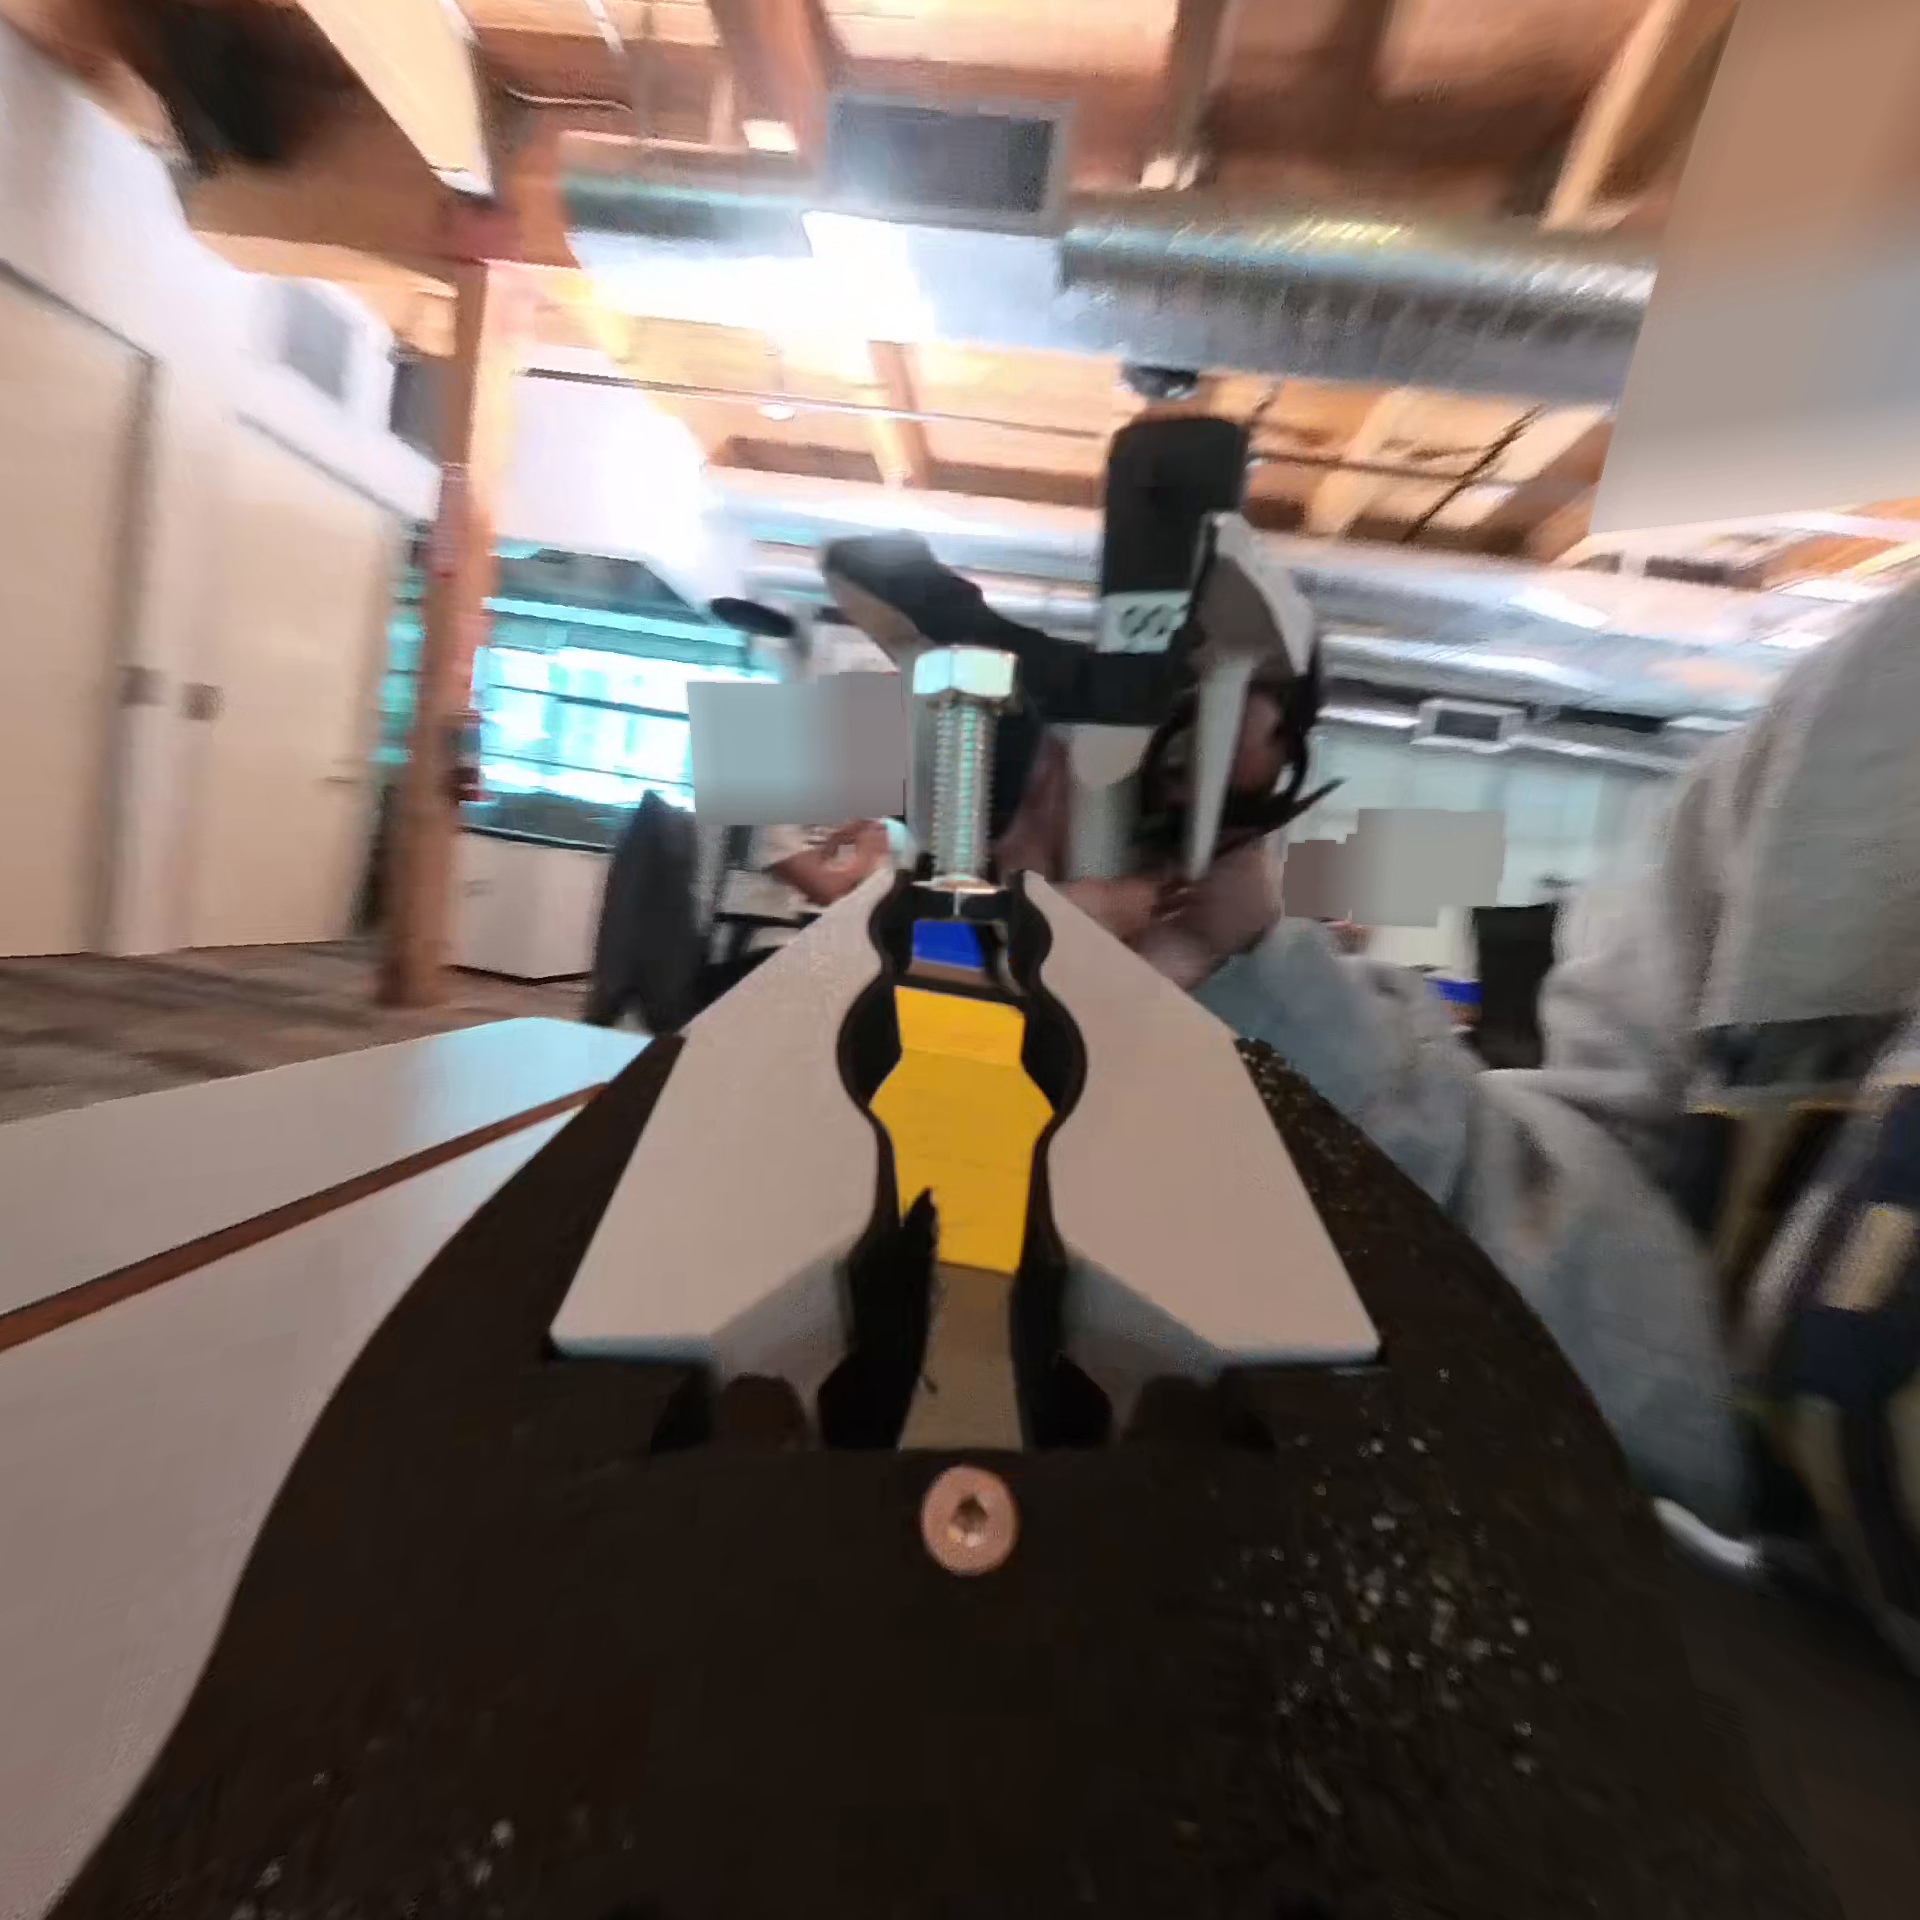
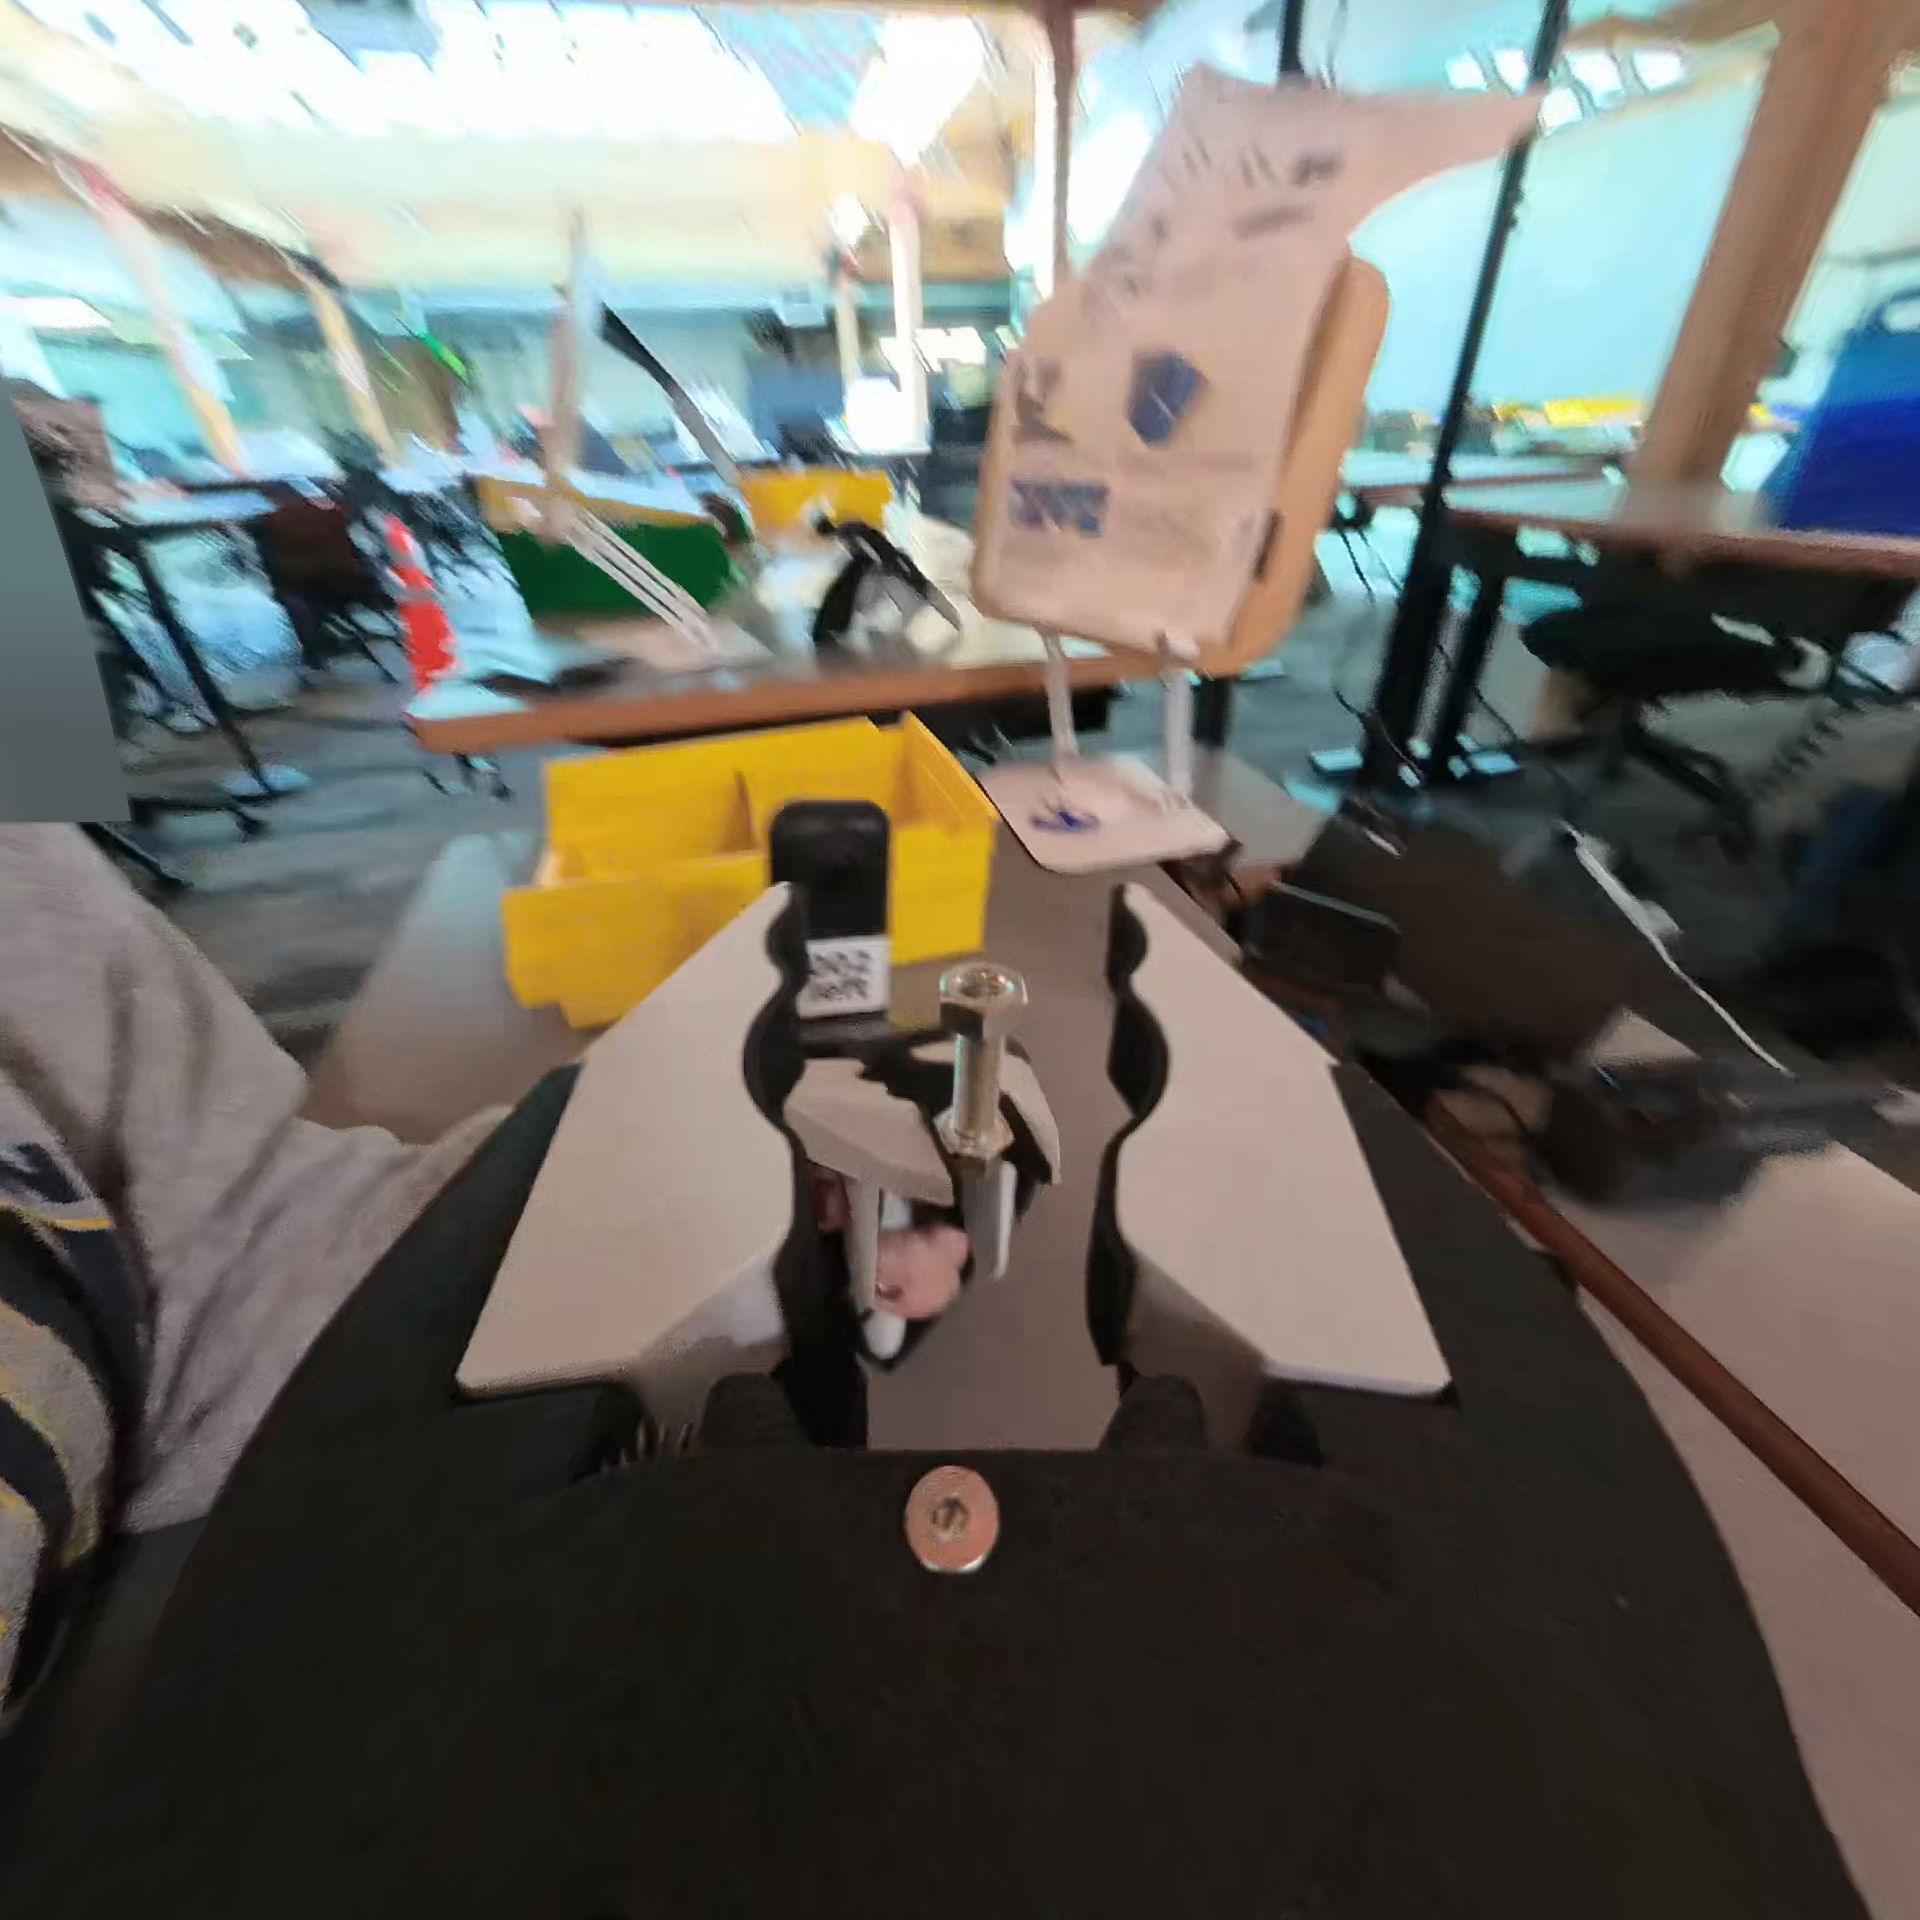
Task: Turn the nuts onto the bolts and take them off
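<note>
My left gripper [image 1: 956, 904] is shut on a silver nut [image 1: 956, 888] at its fingertips. A silver hex bolt [image 1: 961, 769] stands upright in the nut, head on top. My right gripper [image 2: 951, 920] is open and empty, its fingers wide apart. It looks at the left gripper [image 2: 966, 1169], the nut [image 2: 971, 1136] and the bolt [image 2: 979, 1049], which lie between and beyond its fingers without touching them. In the left wrist view the right gripper [image 1: 1153, 821] hangs just behind and to the right of the bolt.
A yellow bin [image 2: 727, 883] with dividers stands on the table beyond the grippers; it also shows between the left fingers [image 1: 956, 1132]. A paper sign on a stand [image 2: 1164, 416] is at the back right. The table edge [image 2: 1662, 1340] runs at the right. A grey sleeve [image 2: 156, 1039] is at the left. My right fingertips sit around 6 centimeters from my left ones.
</note>
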A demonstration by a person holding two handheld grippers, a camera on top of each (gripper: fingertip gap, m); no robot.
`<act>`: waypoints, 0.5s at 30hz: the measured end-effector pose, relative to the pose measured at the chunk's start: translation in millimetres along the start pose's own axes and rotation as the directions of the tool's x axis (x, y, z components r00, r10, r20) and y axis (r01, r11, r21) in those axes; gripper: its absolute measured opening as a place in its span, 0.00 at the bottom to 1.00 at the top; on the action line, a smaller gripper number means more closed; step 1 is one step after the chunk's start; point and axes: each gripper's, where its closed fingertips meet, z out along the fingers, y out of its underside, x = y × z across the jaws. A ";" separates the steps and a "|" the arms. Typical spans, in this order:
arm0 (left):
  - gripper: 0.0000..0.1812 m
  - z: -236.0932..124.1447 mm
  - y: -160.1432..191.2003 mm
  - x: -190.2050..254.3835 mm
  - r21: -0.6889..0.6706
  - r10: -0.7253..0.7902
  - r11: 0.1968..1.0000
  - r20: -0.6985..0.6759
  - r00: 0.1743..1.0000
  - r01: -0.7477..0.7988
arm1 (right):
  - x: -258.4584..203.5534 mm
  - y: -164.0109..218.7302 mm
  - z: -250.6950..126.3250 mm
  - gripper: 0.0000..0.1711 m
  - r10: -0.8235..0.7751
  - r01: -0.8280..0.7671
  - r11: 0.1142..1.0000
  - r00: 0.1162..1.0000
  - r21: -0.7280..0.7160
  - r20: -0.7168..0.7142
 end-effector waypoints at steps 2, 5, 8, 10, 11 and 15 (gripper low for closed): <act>0.08 -1.7 -0.9 7.6 -0.008 -0.072 0.997 -0.086 0.994 0.071 | -9.8 -2.3 1.2 0.32 0.012 -0.016 0.999 0.996 0.049 0.083; 0.09 -3.0 0.7 23.6 -0.051 -0.188 0.982 -0.230 0.955 0.181 | -23.9 3.5 1.3 0.34 0.043 -0.052 0.998 0.978 0.038 0.205; 0.09 -4.1 0.6 41.3 -0.094 -0.281 0.960 -0.360 0.890 0.265 | -35.8 8.0 0.3 0.33 0.062 -0.071 0.997 0.954 0.018 0.292; 0.09 -4.3 0.5 50.7 -0.115 -0.311 0.950 -0.417 0.854 0.291 | -42.5 10.9 -0.3 0.29 0.066 -0.071 0.997 0.941 0.002 0.332; 0.09 -4.1 1.9 53.9 -0.129 -0.321 0.947 -0.432 0.843 0.295 | -44.6 11.9 -0.3 0.27 0.068 -0.071 0.997 0.937 -0.005 0.344; 0.09 -3.3 7.3 59.6 -0.167 -0.336 0.942 -0.454 0.825 0.292 | -49.7 14.7 -1.5 0.22 0.086 -0.082 0.996 0.921 -0.027 0.379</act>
